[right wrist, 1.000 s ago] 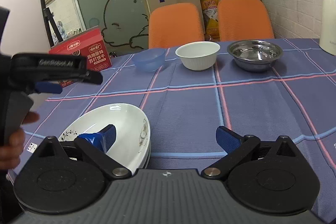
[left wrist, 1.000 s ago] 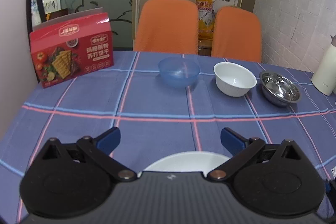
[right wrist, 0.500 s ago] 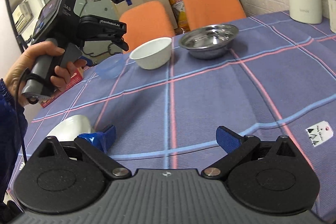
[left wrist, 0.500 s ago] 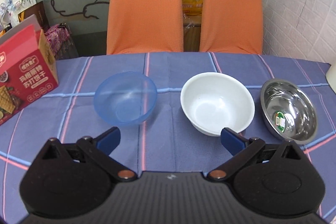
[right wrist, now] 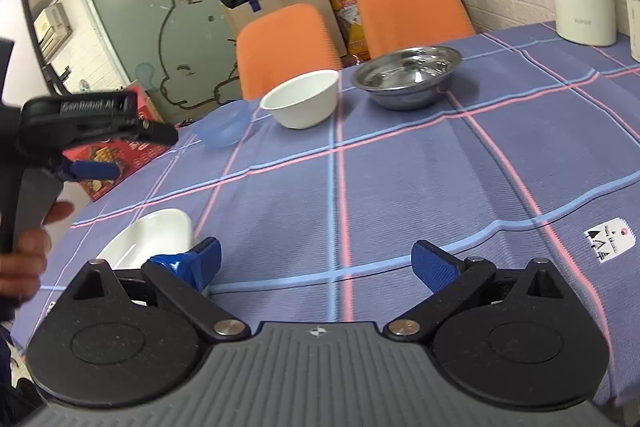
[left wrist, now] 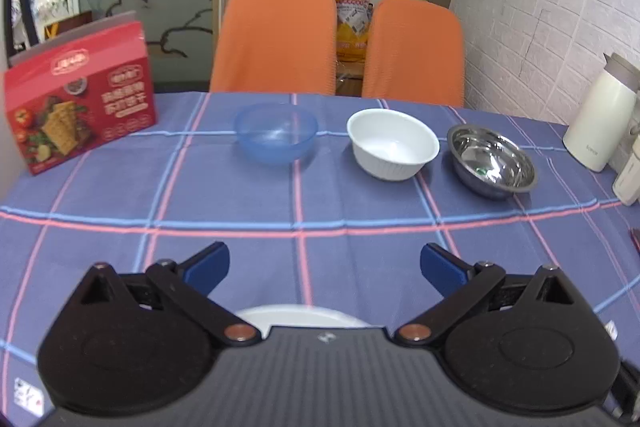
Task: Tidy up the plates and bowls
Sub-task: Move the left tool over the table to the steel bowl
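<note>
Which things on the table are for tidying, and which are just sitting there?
For the job: blue bowl, white bowl, steel bowl, white plate.
Just there: cracker box, jug.

We see a woven matt tablecloth (left wrist: 360, 239), a translucent blue plastic bowl (left wrist: 275, 132), a glossy white bowl (left wrist: 393, 143), a shiny metal bowl (left wrist: 491, 161) and a printed cardboard box (left wrist: 80, 99).

Blue bowl (left wrist: 275, 133), white bowl (left wrist: 393, 143), steel bowl (left wrist: 491, 160); plaid blue cloth (left wrist: 240, 203); 2 orange chairs (left wrist: 274, 39); red box (left wrist: 80, 95), perhaps crackers.
</note>
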Demonstrator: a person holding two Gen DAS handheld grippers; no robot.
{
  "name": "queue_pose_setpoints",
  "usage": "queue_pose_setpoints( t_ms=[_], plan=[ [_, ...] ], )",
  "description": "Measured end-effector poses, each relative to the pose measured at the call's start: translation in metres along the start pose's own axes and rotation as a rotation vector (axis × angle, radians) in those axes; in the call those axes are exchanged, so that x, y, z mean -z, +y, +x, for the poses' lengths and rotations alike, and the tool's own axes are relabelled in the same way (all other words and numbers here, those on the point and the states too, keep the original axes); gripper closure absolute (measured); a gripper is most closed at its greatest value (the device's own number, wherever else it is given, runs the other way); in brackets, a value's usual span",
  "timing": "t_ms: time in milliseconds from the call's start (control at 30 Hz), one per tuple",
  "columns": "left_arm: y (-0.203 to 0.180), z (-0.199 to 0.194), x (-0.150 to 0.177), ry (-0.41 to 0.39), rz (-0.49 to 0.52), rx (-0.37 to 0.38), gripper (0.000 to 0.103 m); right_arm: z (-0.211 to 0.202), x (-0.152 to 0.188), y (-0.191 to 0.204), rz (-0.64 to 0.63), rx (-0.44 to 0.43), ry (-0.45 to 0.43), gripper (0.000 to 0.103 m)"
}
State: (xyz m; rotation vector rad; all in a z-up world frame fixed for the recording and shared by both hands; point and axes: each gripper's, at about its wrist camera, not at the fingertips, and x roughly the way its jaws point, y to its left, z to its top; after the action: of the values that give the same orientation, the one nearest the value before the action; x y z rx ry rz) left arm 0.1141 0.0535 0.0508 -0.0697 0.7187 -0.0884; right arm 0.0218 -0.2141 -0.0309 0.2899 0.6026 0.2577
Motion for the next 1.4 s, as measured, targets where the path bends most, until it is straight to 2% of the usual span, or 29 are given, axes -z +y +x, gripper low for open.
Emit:
queue_pose_setpoints(
  t_ms=[167, 333, 500, 600, 667, 767, 1100, 1300, 1400],
  plan=[
    [0.001, -0.037, 0.034, -0.054, 0.004, 0.005, 0.003, -0.023, 0.007, 0.019, -0.042, 0.003, -0.031, 0.014],
    [-0.002, -0.067, 0.057, -0.098, -0.008, 0.058, 0.002, -0.052, 0.015, 0.026, -0.039, 0.003, -0.068, 0.014],
    [-0.014, -0.085, 0.066, -0.151, 0.017, 0.094, 0.002, -0.068, 0.019, 0.020, -0.006, 0.017, -0.086, 0.014],
    [-0.020, -0.085, 0.062, -0.175, 0.048, 0.063, 0.002, -0.064, 0.018, 0.014, 0.004, 0.036, -0.079, 0.013],
    [-0.026, -0.078, 0.053, -0.182, 0.065, 0.042, 0.002, -0.057, 0.015, 0.009, 0.015, 0.029, -0.065, 0.013],
    [-0.046, -0.058, 0.033, -0.149, 0.098, 0.049, 0.002, -0.044, 0.007, -0.003, 0.005, 0.008, -0.041, 0.014],
    [-0.122, 0.016, -0.021, -0.082, 0.239, 0.138, 0.002, -0.005, -0.051, -0.075, -0.006, 0.166, 0.001, 0.014],
    [-0.153, 0.060, -0.065, -0.106, 0.291, 0.175, 0.001, 0.021, -0.082, -0.098, -0.041, 0.213, 0.001, 0.014],
    [-0.165, 0.086, -0.084, -0.093, 0.306, 0.218, 0.001, 0.040, -0.098, -0.107, -0.053, 0.216, 0.020, 0.014]
  ],
)
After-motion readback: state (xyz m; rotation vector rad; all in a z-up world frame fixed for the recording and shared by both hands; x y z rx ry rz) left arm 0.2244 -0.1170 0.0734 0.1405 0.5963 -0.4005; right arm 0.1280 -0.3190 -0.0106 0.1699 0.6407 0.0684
